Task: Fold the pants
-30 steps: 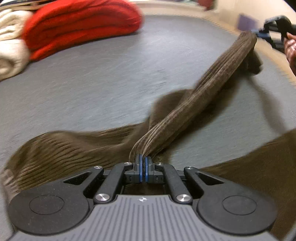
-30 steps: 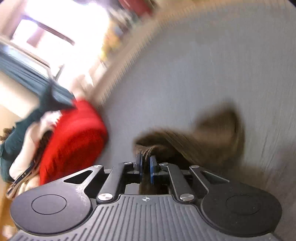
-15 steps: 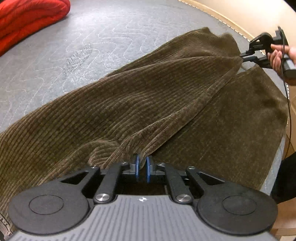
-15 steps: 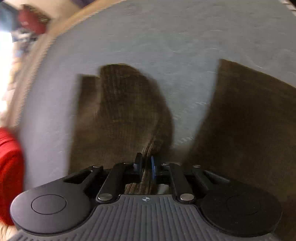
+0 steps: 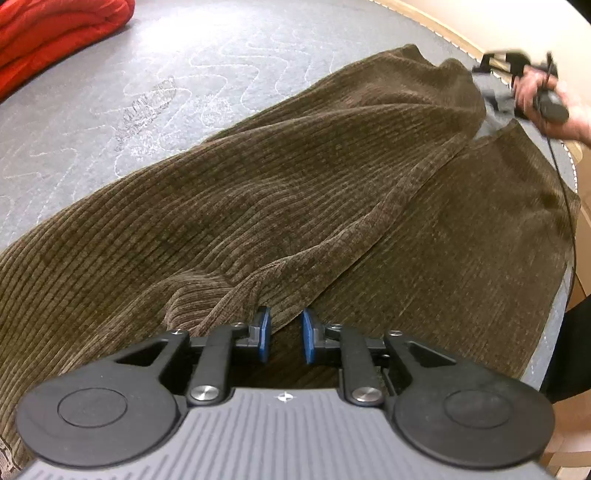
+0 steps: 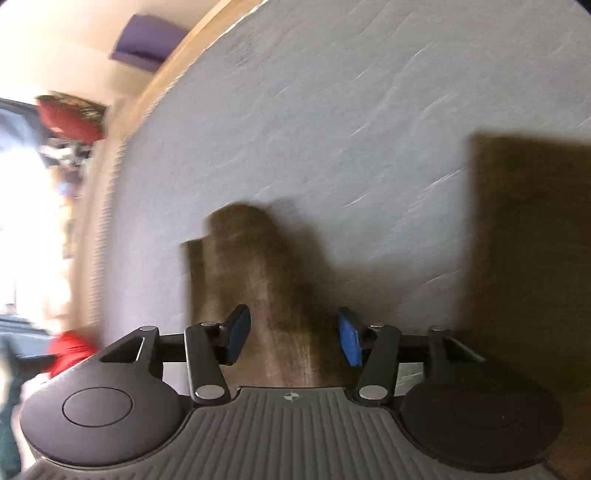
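Brown corduroy pants (image 5: 280, 192) lie spread on a grey quilted mattress (image 5: 207, 55), one leg laid over the other. My left gripper (image 5: 283, 334) is open, its blue pads either side of a raised fold edge. My right gripper (image 6: 293, 338) is open above a pant leg end (image 6: 251, 273); the view is blurred. The right gripper also shows at the far right of the left wrist view (image 5: 532, 85), just beyond the leg ends.
A red folded blanket (image 5: 55, 33) lies at the mattress's far left. The wooden bed edge (image 5: 443, 33) runs along the far right. In the right wrist view a bright window and red items (image 6: 70, 118) sit at the left.
Both grippers have opened and let go of the pants. The top leg has settled onto the lower one. The right gripper has drawn back from the leg end.
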### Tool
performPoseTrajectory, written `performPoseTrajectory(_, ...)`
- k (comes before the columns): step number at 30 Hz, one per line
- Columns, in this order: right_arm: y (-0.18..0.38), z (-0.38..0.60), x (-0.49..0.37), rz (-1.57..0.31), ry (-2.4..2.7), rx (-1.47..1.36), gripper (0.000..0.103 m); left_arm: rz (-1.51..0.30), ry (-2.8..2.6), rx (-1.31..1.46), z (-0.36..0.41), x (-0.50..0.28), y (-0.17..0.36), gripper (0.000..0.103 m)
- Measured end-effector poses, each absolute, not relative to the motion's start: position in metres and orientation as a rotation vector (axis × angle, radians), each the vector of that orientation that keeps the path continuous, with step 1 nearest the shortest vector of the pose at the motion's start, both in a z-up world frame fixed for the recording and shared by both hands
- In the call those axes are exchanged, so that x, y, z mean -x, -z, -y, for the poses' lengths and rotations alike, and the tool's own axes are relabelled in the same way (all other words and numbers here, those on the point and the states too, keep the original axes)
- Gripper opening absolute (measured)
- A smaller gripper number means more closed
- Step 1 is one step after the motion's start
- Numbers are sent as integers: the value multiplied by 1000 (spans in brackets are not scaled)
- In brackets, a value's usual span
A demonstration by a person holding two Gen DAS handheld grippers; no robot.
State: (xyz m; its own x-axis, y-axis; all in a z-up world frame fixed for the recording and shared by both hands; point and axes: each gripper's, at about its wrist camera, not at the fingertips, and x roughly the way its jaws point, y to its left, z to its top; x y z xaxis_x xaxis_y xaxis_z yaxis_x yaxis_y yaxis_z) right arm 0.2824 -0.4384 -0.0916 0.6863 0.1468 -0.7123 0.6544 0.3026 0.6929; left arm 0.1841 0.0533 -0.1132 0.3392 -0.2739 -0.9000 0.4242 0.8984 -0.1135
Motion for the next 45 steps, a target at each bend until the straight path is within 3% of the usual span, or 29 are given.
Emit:
performPoseTrajectory(1,87,436,-284,-743,355,-1272,29,-1138,456,-150,-52,-185,114,21)
performPoseTrajectory(4,21,424,-279,-472,379,-1071,29,-1138,463,-147,-53,-185,113,22)
performPoseTrajectory(5,5,419,-273,-403,436,-986,33,-1138,465,-147,-53,-185,114,22)
performPoseTrajectory(6,-7,415,-266,-356,515,-916,45,-1139,466,-146,-54,-186,113,22)
performPoseTrajectory(7,-5,416,-265,-383,558,-914,50,-1139,466,-142,-54,-186,113,22)
performPoseTrajectory(11,44,428,-269,-660,691,-1042,50,-1135,463,-148,-53,-184,112,22)
performPoseTrajectory(17,77,424,-278,-764,646,-1013,52,-1133,458,-145,-53,-183,109,24)
performPoseTrajectory(18,77,424,-282,-771,621,-986,43,-1132,458,-142,-53,-183,109,24)
performPoseTrajectory(19,78,424,-284,-769,602,-965,5,-1131,458,-137,-54,-183,109,24)
performPoseTrajectory(25,37,417,-274,-665,845,-726,6,-1120,483,-61,-64,-184,97,26)
performPoseTrajectory(28,60,423,-272,-841,991,-747,12,-1110,492,-29,-73,-186,84,33)
performPoseTrajectory(31,39,400,-290,-774,1042,-616,24,-1083,482,30,-94,-191,66,36)
performPoseTrajectory(35,4,342,-315,-640,857,-443,51,-1017,355,87,-145,-205,34,41)
performPoseTrajectory(40,22,279,-366,-801,388,-480,54,-941,111,236,-253,-223,6,45)
performPoseTrajectory(45,68,232,-402,-1021,307,-468,56,-1009,-218,346,-348,-228,38,48)
